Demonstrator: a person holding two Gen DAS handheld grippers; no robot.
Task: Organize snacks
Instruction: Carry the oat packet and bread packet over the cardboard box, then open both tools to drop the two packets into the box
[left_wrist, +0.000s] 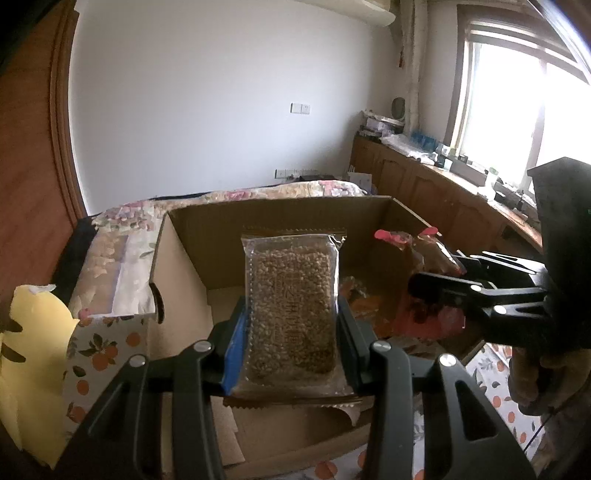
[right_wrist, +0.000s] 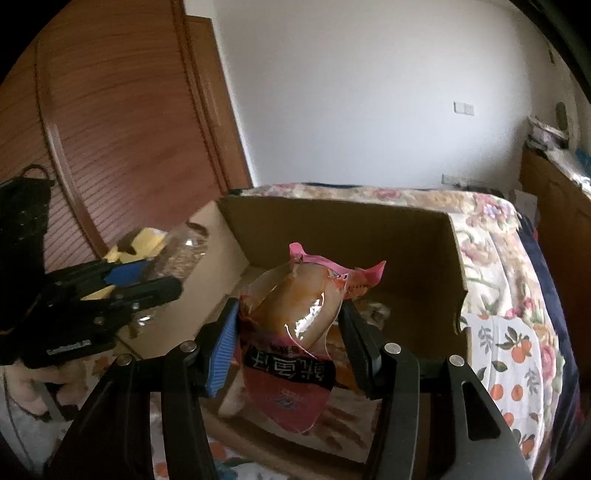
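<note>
Left gripper clamps grain bar, right gripper clamps pink pouch; both above box, neither released; other packets already inside.

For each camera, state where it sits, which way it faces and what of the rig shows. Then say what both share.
Left wrist: on the left gripper, facing the cardboard box over a clamped grain bar packet; the right gripper enters at right.
Right wrist: on the right gripper, facing the same box, pinching a pink-topped snack bag; the left gripper shows at left.
Shared: the box, both grippers, both snacks.
</note>
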